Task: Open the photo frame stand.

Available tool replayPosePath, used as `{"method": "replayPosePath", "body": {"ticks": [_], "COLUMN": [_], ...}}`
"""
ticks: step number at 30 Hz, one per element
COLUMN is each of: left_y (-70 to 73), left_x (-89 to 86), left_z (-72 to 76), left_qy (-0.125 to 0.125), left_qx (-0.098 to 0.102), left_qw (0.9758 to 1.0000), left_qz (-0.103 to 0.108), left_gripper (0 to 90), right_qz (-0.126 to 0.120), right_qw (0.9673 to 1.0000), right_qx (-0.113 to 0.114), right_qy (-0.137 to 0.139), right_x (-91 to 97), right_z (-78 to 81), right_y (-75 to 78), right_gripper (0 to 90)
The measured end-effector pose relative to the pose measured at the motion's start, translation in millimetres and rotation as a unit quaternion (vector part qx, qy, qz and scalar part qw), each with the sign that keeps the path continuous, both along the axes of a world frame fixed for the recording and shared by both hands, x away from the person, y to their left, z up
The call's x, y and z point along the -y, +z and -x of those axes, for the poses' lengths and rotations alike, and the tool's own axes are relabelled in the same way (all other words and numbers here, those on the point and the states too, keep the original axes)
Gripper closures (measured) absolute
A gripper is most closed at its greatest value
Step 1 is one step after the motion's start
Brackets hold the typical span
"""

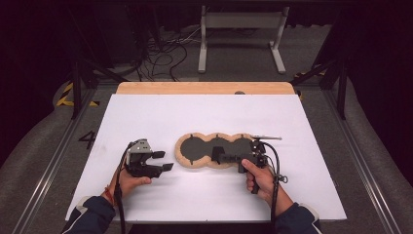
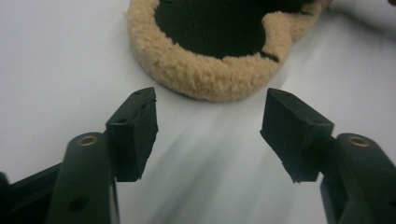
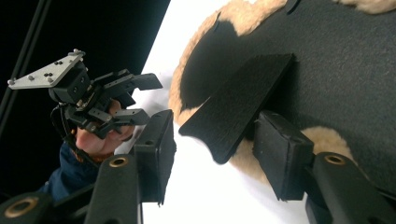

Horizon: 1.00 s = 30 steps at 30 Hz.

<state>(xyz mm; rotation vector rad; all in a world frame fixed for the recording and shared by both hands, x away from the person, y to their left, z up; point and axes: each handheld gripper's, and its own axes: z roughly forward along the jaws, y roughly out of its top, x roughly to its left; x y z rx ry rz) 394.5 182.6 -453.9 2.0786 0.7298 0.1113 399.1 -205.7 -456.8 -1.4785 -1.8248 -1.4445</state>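
Note:
A tan fleece-edged pad (image 1: 181,151) with a dark, three-lobed inside lies flat on the white table top, at mid-table. My left gripper (image 1: 165,161) hovers just left of it, pointing at its left lobe. Its jaws stand open and empty in the left gripper view (image 2: 210,135), with the fleece rim (image 2: 210,74) a short way ahead. My right gripper (image 1: 216,156) reaches from the right over the pad's near edge. In the right gripper view (image 3: 217,149) a raised black flap (image 3: 238,105) stands between the jaws. It leans by the right pad (image 3: 280,149), clear of the left one.
The white sheet (image 1: 204,117) covers the table, and a wooden strip (image 1: 204,87) shows along its far edge. Beyond the table on the floor are a grey metal stand (image 1: 241,29) and loose cables (image 1: 160,53). My left gripper (image 3: 147,99) shows far off in the right gripper view.

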Motion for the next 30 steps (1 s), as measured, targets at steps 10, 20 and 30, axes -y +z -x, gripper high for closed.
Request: {"method": "replayPosePath", "body": {"ticks": [10,20,30], "left_y": [-8.6,-13.6,-13.6], "left_x": [18.8,31.8,35.3], "left_z": [-27.4,-54.5,-54.5], "left_qy": [-0.004,-0.011,-0.016], "left_qx": [-0.034,-0.091,-0.094], "left_qw": [0.9994,0.9954,0.9950], "left_qz": [-0.009,0.027,0.031], "left_gripper": [26.4,19.3,21.1], "right_qz": [0.003,0.030,0.062], "right_qw": [0.9999,0.9973,0.9904], "right_qx": [0.007,0.052,0.101], "right_qy": [0.011,0.042,0.071], "right_x": [-2.5,-4.6,-6.3], "right_z": [-3.5,-1.5,2.4], "right_y": [-7.3,-4.7,-1.6], "right_gripper": [61.1,61.5,61.2]}}
